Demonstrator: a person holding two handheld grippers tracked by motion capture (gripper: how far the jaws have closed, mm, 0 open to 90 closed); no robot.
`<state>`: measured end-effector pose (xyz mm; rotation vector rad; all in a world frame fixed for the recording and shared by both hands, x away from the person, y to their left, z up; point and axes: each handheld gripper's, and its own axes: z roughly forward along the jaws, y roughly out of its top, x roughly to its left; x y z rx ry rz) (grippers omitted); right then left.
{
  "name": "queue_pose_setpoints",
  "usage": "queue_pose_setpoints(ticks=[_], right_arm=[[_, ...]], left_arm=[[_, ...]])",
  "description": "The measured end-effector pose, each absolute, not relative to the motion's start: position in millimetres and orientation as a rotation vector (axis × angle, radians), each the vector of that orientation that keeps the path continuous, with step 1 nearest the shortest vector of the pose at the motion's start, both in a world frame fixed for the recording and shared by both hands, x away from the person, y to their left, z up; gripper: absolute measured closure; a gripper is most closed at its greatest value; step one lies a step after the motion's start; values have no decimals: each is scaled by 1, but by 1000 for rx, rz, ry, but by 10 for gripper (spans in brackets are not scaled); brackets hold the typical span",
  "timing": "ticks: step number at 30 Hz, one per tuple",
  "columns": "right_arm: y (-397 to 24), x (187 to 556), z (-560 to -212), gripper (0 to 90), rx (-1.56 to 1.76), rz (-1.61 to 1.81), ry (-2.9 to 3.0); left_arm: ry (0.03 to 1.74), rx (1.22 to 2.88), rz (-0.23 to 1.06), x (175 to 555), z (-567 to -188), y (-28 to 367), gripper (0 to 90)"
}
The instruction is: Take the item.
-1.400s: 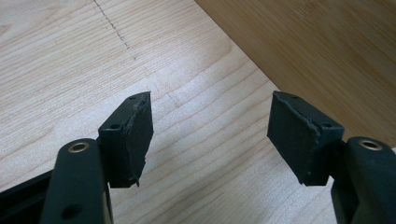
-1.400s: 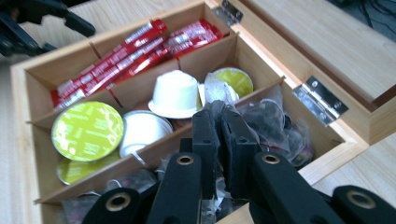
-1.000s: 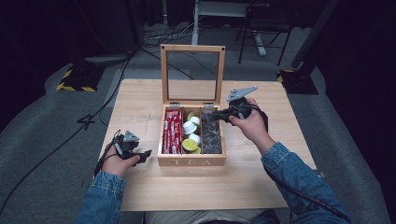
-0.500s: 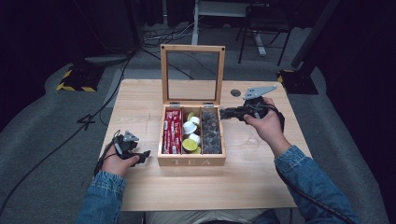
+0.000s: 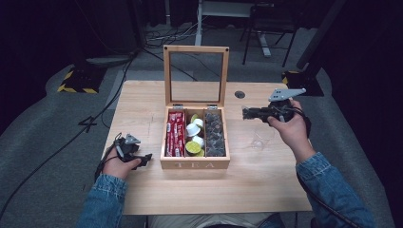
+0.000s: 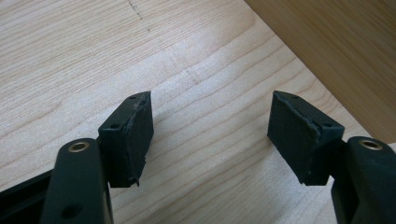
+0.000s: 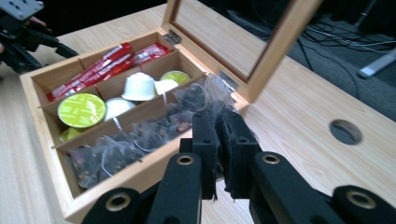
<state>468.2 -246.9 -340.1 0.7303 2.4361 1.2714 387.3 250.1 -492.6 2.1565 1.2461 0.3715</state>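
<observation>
An open wooden tea box [image 5: 195,164] stands mid-table, its glass lid [image 5: 196,76] upright. It holds red sachets [image 5: 175,133], green and white capsules [image 5: 194,137] and clear bags of dark tea [image 5: 215,135]. My right gripper [image 5: 251,113] hovers just right of the box, shut on one clear tea bag [image 7: 200,95] lifted above the box's edge; in the right gripper view the jaws [image 7: 218,116] pinch its lower part. My left gripper [image 5: 144,157] rests on the table left of the box, open and holding nothing [image 6: 210,126].
A clear, crumpled-looking bag [image 5: 261,139] lies on the table [image 5: 266,180] under the right hand. A round cable hole [image 5: 240,94] sits behind the box to the right. Cables run over the grey floor [image 5: 57,123] on the left.
My right gripper has drawn away from the box's right compartment toward the right, carrying the tea bag. The left gripper has stayed put.
</observation>
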Motion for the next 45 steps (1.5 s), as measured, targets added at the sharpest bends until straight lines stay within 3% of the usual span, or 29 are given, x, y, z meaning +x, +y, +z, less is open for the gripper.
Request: queue_pose_setpoints(ticks=[22,45], right_arm=[[-298,458,-347,853,855,1142,2375],[-302,464,-378,852,930,1030,2482]], left_arm=[[1203,2172,400,387,-496,250,253],[1166,2133,428,385,-502,253,233]])
